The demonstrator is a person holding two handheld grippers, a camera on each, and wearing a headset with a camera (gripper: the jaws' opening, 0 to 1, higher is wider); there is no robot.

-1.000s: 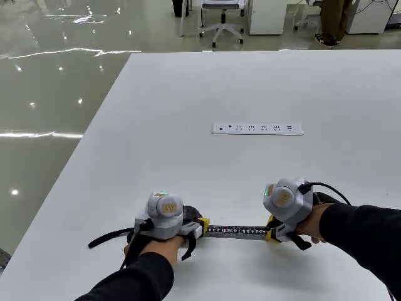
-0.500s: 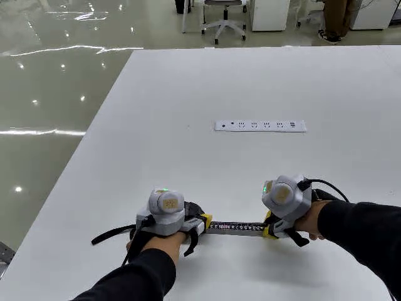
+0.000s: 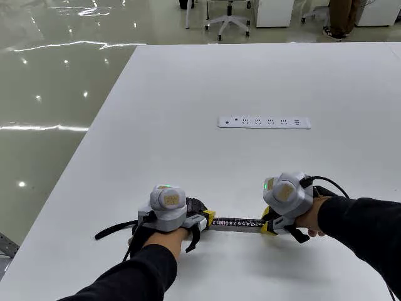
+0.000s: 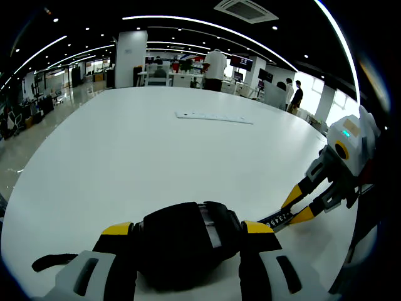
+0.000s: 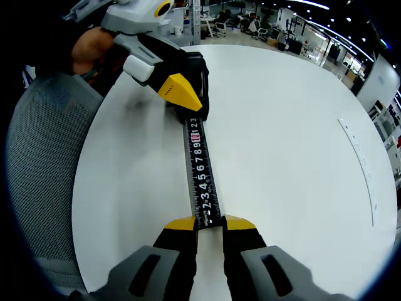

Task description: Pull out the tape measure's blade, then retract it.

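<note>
Gripping the tape measure's black case (image 4: 188, 251) with the left gripper (image 4: 188, 229), jaws closed on its two sides. Resting on the white table (image 3: 188, 94), on the person's side of the power strip (image 3: 264, 122) and just left of its left end. Pinching the tip of the blade (image 5: 202, 169) with the right gripper (image 5: 211, 224), jaws shut on it, also on the person's side of the strip, level with its middle. Stretched straight between the two grippers, low over the table, long axis roughly parallel to the power strip (only a short run of numerals out so far). From the right gripper, straight ahead along the blade to the case. Probably partway through the pull. Either way, best moved along that axis only, never sideways.
</note>
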